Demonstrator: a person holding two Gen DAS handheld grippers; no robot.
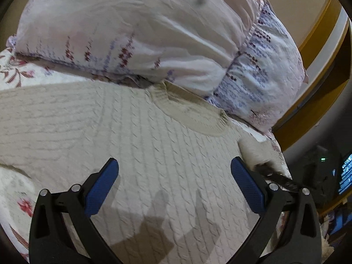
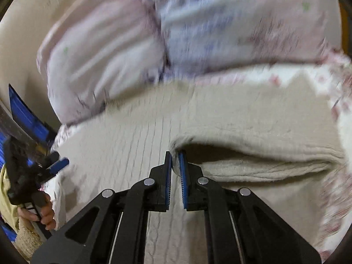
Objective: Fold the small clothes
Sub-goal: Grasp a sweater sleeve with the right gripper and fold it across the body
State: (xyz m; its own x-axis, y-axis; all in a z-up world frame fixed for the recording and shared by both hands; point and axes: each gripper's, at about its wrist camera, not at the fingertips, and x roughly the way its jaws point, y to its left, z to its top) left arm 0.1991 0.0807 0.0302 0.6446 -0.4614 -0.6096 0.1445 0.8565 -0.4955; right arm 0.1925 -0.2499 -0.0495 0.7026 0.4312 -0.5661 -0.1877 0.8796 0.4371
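Right wrist view, right gripper (image 2: 175, 165) pinching sweater (image 2: 220, 114) fold, left gripper (image 1: 175, 171) spread wide above it, holding nothing.

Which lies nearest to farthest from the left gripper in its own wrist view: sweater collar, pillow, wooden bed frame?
1. Sweater collar, just ahead of the open left gripper.
2. Pillow, behind the collar.
3. Wooden bed frame, far right.

sweater (image 1: 136, 136): cream cable-knit | pillow (image 1: 136, 33): pale pink, purple-red floral | bedspread (image 1: 15, 70): white, red flowers
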